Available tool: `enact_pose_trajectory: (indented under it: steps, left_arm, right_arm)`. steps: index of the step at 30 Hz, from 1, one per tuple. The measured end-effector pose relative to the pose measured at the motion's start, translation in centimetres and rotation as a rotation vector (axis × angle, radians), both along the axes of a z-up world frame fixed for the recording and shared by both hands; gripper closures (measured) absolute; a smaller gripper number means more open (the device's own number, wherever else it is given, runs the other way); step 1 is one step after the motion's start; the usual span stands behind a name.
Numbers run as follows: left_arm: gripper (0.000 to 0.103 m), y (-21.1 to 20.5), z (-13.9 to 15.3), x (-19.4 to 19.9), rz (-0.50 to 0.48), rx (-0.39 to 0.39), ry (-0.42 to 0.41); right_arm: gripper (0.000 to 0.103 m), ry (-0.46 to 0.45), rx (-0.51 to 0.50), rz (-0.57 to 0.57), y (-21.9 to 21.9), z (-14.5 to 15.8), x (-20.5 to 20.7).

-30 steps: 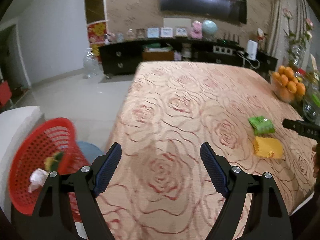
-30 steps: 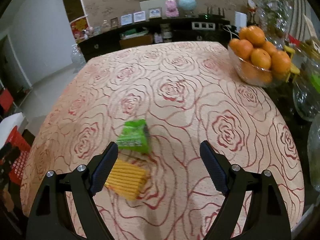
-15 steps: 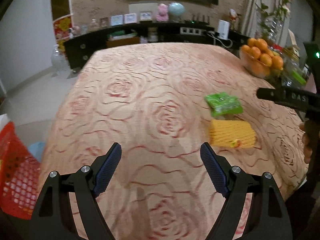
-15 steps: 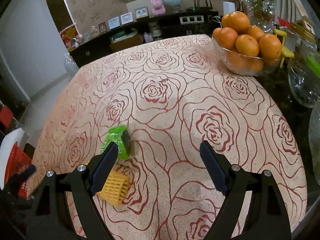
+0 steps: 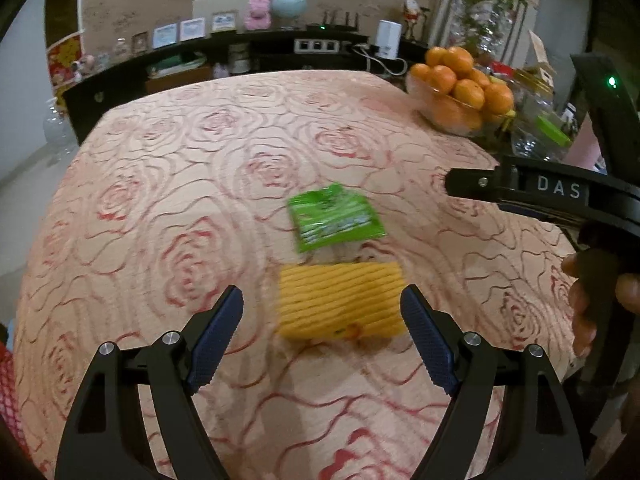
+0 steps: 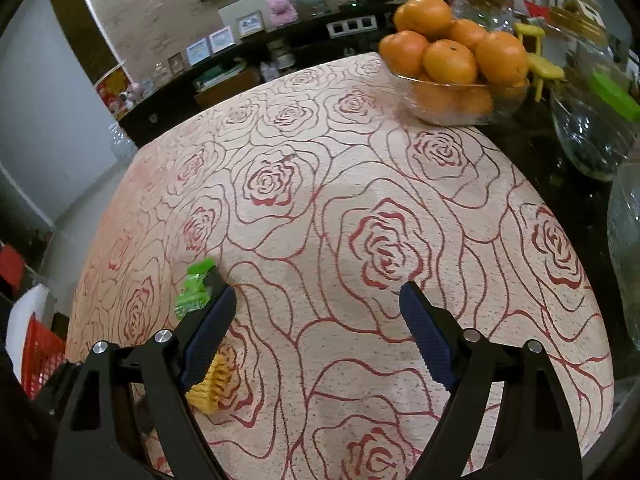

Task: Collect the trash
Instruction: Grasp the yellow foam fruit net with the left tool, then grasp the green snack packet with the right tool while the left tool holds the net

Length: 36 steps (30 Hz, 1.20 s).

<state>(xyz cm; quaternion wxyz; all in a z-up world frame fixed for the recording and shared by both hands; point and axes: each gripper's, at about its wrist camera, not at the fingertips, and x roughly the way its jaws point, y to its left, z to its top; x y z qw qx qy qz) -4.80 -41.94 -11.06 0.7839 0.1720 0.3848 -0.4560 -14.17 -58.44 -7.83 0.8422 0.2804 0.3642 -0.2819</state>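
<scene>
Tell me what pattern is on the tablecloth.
Red rose outlines on a peach-beige tablecloth, sharpest in the right wrist view.

Left wrist view: green wrapper point(image 5: 334, 216) and yellow ribbed packet point(image 5: 340, 306) motion-blurred; print unreadable. Red basket point(image 5: 7, 376) cut off by the left edge. Right wrist view: the right claw point(image 6: 318, 312) left finger point(image 6: 208, 332) covers part of both items. Red basket point(image 6: 40, 354) partly hidden. Framed cards point(image 6: 222, 40) on the far shelf too small to read.
</scene>
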Motion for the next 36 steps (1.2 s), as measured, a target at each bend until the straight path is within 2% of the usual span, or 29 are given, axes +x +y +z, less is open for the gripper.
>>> enact_pose_trajectory:
  steps: [7,12,13,14,16,19,29,36]
  left_arm:
    - [0.025,-2.3,-1.4,-0.4,-0.035,0.036,0.01]
    - [0.033,-1.7,-2.2,0.2,-0.015,0.031,0.001]
    - [0.037,-1.6,-2.3,0.1,-0.015,0.033,-0.011]
    - [0.046,-1.4,-2.3,0.0,-0.01,0.034,-0.031]
    - [0.055,-1.2,-2.2,0.1,-0.007,0.033,-0.042]
    - [0.064,-0.6,-2.1,1.0,0.006,0.018,-0.015]
    - [0.064,3.3,-0.1,3.7,0.095,0.011,-0.043]
    - [0.064,7.3,3.0,5.0,0.156,0.016,-0.13]
  right_arm:
    - [0.022,-0.003,0.013,0.009,-0.1,-0.1,0.1]
    - [0.022,-0.002,0.009,0.02,0.2,-0.1,0.3]
    - [0.022,-0.002,0.01,0.022,0.2,-0.1,0.3]
    - [0.022,-0.002,0.011,0.025,0.3,-0.2,0.4]
    - [0.022,0.0,0.008,0.03,0.5,-0.2,0.6]
    - [0.022,-0.004,0.009,0.045,0.8,-0.3,1.0]
    - [0.022,-0.021,-0.023,0.114,2.5,-0.1,2.9]
    - [0.022,-0.024,-0.068,0.2,4.7,-0.3,5.5]
